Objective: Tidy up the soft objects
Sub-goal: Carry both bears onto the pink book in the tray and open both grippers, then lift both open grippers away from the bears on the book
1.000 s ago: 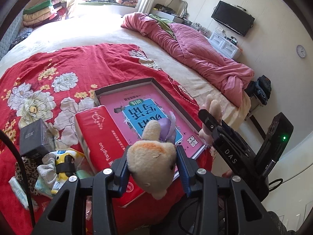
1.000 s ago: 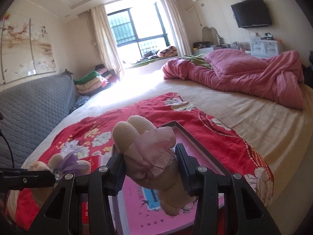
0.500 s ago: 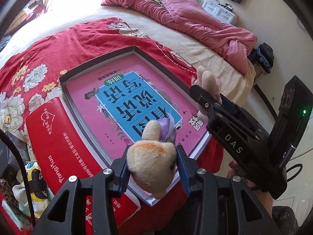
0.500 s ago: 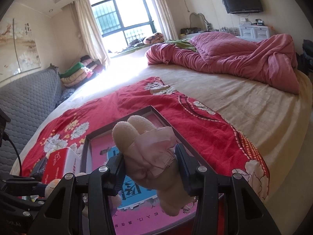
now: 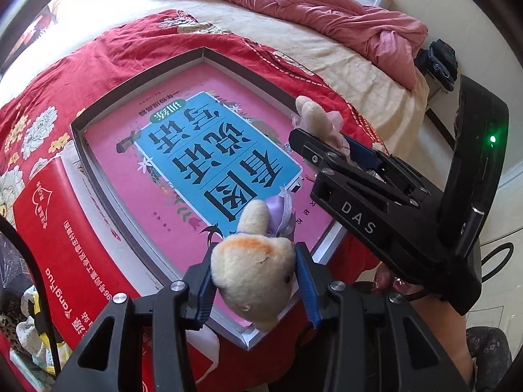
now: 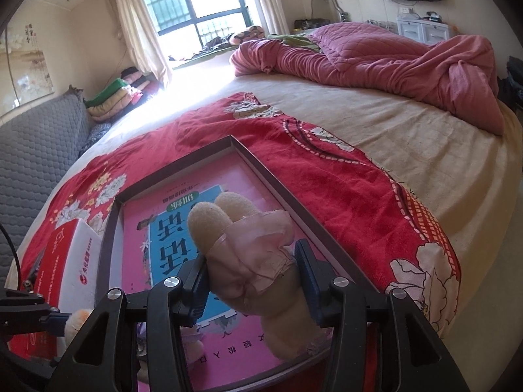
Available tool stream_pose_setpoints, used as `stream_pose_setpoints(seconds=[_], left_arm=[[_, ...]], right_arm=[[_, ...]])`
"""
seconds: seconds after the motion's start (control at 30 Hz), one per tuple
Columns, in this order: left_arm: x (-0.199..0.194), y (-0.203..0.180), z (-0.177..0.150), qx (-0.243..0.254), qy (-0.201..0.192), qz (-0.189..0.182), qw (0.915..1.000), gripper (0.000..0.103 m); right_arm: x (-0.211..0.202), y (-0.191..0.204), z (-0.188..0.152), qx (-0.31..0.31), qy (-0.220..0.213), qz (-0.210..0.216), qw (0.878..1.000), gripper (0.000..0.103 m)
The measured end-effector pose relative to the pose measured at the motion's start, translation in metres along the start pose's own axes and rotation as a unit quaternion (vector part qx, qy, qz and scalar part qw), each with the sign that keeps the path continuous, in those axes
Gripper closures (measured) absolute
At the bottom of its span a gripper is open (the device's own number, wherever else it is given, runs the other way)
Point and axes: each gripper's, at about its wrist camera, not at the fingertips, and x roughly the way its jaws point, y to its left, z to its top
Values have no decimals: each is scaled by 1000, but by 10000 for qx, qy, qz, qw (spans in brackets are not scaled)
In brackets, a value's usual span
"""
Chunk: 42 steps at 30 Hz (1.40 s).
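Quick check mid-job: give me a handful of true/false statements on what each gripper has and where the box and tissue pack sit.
1. The left gripper holds a plush toy with a purple bow. True.
2. The right gripper is empty. False: a plush toy in pink fabric sits between its jaws, which are opening.
3. The shallow box lies on the red floral blanket. True.
4. The box's bottom shows a plain white sheet. False: it shows a pink and blue printed cover.
5. The red tissue pack lies inside the box. False: it lies beside it, outside the rim.
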Motion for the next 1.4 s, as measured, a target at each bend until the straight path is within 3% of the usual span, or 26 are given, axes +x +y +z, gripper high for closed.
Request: stream_pose_setpoints(seconds=[0.43,0.6,0.83,1.4], left_arm=[[6,-7,1,176,97,273,9994,52],[7,-7,1,194,97,311,9993,39],[0,-7,-2,171,9,262,9995,39],[-40,6,-21,-291,-658,175,9973,27]], right_arm=[[16,0,-1,27,105,-85,9999,49],[16,-3,1,139,50,60,9999,37],[8,-7,2,212,-112,39,9997,34],[-19,-2,-1,37,-465,-84,9989,30]])
